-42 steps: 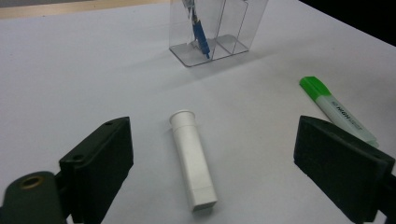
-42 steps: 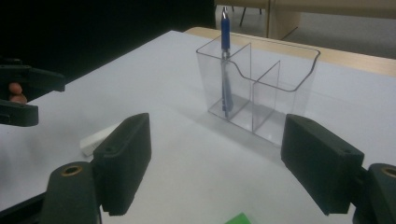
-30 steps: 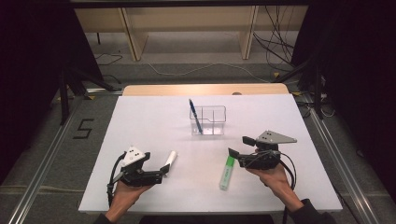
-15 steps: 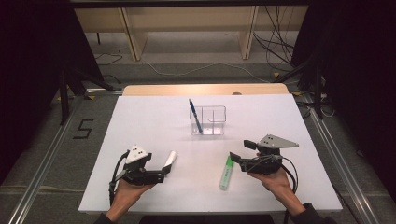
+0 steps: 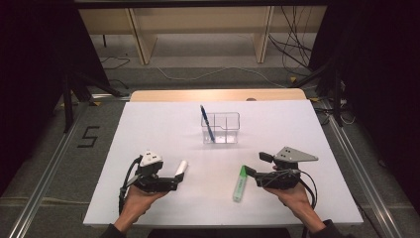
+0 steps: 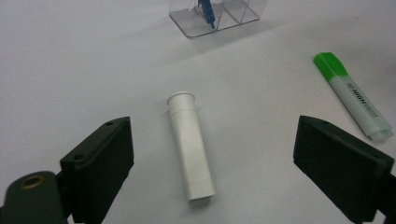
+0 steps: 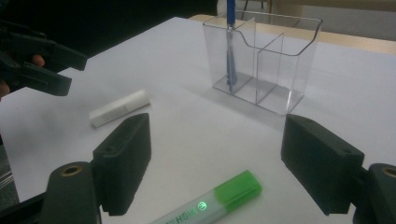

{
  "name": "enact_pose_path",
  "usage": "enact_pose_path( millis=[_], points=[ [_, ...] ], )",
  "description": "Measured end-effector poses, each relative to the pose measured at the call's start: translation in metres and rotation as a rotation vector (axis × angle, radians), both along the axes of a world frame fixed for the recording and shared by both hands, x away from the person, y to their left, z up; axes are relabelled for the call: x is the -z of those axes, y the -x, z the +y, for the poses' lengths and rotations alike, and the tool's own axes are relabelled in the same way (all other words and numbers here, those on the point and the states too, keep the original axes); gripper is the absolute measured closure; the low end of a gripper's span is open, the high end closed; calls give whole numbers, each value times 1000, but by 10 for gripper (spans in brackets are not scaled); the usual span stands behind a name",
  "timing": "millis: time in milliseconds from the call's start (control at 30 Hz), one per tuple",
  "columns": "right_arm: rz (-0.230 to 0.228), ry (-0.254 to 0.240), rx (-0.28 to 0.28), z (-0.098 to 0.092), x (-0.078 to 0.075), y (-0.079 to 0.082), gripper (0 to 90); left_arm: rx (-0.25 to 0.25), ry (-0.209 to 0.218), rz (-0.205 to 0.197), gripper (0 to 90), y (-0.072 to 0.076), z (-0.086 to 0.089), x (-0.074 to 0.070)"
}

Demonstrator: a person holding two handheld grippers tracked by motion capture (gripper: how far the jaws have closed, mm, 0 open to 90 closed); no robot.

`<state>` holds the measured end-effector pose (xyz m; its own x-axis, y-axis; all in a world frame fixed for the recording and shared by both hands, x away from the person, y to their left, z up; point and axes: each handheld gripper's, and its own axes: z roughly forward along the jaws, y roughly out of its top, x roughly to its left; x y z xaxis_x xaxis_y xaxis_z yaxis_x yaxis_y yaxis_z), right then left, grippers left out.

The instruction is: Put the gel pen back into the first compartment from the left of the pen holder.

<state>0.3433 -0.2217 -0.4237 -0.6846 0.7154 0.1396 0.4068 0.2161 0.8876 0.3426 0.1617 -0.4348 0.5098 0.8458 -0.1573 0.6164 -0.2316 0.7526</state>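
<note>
A white tube [image 6: 189,151] lies flat on the white table, just ahead of my left gripper [image 6: 212,140], whose jaws stand wide apart and touch nothing. From above, the left gripper [image 5: 174,181] points right with the tube [image 5: 182,168] at its tips. A green highlighter [image 7: 210,203] lies below and between the open jaws of my right gripper [image 7: 215,140]. In the high view the right gripper [image 5: 255,165] points left, beside the highlighter [image 5: 240,182]. A clear divided holder [image 5: 221,128] stands farther back with a blue pen [image 5: 207,124] upright in its left compartment.
The white table [image 5: 148,129] has open room on both sides of the holder [image 7: 266,60]. A wooden strip [image 5: 218,94] runs along its far edge. Metal rails and cables lie on the floor around it. The left gripper [image 7: 37,60] shows far left in the right gripper view.
The right gripper has come slightly lower and nearer the table's front edge. The left gripper, tube, highlighter and holder stay where they were.
</note>
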Motion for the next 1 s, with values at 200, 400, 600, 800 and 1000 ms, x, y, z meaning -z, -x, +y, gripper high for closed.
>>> enact_pose_path(
  millis=[200, 400, 600, 800, 1000],
  points=[
    [2, 3, -3, -1, 2, 1, 253, -5, -38, 48, 127, -9, -3, -4],
    [4, 5, -4, -2, 3, 2, 254, 10, -112, 97, 138, -18, -11, -2],
    [10, 7, -2, -2, 3, 3, 253, 35, -155, 130, 141, -22, -20, 0],
    [11, 10, -3, -1, 5, 4, 248, 44, -172, 169, 146, -27, -24, 2],
    [17, 13, -5, -1, 5, 4, 243, 49, -193, 189, 147, -32, -26, 3]
  ],
)
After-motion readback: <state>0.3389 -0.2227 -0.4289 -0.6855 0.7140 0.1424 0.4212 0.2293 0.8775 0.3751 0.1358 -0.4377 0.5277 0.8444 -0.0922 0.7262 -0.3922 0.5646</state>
